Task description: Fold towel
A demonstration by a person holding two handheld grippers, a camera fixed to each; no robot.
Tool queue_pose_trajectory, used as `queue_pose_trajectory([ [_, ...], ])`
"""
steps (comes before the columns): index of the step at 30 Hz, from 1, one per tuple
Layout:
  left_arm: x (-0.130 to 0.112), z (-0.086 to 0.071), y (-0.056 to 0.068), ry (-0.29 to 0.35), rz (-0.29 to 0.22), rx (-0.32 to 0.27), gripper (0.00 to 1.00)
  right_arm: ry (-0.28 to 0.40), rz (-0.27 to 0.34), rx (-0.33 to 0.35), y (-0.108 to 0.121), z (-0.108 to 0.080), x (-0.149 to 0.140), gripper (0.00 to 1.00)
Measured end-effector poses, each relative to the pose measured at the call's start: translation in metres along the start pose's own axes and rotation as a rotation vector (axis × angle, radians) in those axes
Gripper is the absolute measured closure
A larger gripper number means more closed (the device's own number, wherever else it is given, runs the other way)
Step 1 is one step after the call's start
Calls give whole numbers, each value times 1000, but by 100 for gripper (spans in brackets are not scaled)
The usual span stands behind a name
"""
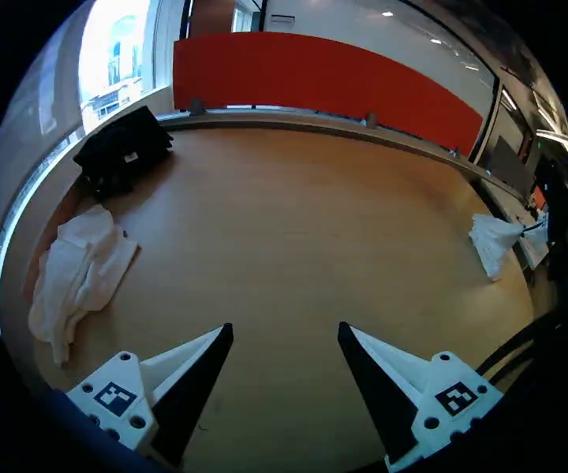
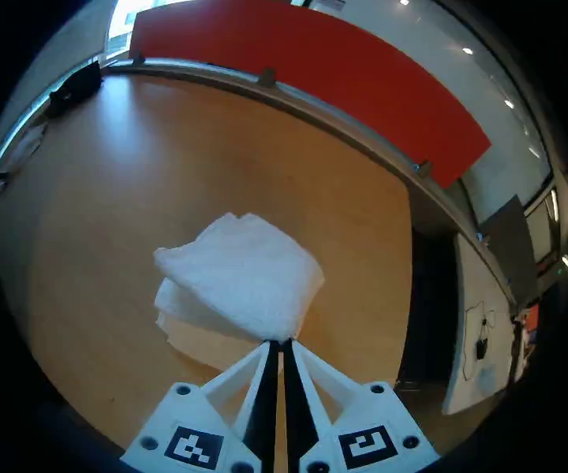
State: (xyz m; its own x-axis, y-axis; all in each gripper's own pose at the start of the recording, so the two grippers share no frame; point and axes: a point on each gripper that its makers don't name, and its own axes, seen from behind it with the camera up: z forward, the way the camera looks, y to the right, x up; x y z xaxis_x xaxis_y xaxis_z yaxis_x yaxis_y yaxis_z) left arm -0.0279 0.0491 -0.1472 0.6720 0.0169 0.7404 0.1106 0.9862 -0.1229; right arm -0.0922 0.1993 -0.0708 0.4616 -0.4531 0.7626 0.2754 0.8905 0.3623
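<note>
Towel (image 2: 241, 276), white and folded, has one corner clamped between the jaws of the right gripper (image 2: 282, 344) over the wooden bench (image 2: 126, 197); the left gripper (image 1: 284, 325) jaws stand wide apart.

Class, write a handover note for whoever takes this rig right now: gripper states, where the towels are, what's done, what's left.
Left gripper: open, empty, above the table.
Right gripper: shut on a corner of the folded towel.
A crumpled towel lies near the table's edge, close to the black bag.
Done: one towel looks folded.
Left: set it down, then probably fold the crumpled one.
</note>
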Motion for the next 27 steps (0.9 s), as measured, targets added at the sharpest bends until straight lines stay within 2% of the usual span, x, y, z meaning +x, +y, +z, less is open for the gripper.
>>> queue_pose_trajectory([
  [14,1,-3,-1,1,11,10,1,-99,67,6,-9,28,-48,96],
  [27,0,-3,-2,-2,15,16,1,-155,110,0,-11,46,-71,96],
])
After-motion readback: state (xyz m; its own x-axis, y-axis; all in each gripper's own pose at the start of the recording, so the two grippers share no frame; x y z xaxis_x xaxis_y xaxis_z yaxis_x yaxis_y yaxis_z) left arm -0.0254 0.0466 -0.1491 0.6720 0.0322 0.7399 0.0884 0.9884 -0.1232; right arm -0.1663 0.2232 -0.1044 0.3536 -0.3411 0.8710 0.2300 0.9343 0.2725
